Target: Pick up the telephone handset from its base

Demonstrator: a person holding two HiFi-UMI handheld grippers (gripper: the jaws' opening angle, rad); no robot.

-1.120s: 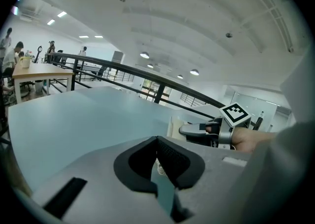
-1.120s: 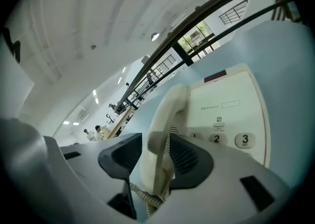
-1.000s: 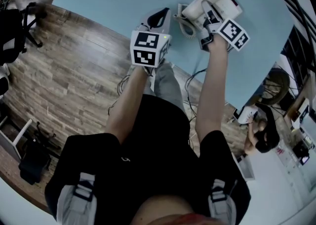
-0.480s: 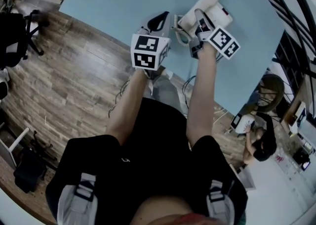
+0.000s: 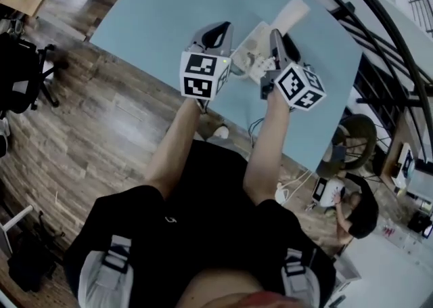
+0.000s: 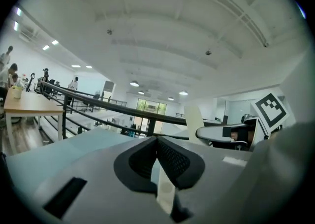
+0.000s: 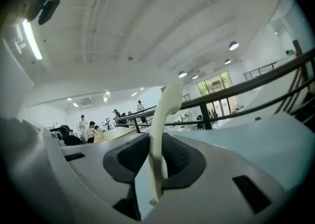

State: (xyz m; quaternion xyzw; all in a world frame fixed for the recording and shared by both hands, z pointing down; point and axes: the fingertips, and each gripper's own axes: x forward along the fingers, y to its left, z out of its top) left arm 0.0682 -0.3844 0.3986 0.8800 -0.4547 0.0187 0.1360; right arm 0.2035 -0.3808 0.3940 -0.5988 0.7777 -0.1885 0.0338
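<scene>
Blue table (image 5: 169,9); slim white curved handset (image 7: 167,104) clamped in right gripper (image 7: 155,143)

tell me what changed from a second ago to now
The right tool closed on the handset and lifted it up off the base. The left tool rose alongside it, its jaws together as before. The base looks to be in its old place on the blue table.

Light blue rectangular surface (image 5: 169,2), seen from steeply above.
One white plastic telephone base (image 5: 249,44) lies on it, nearer the right edge.
</scene>
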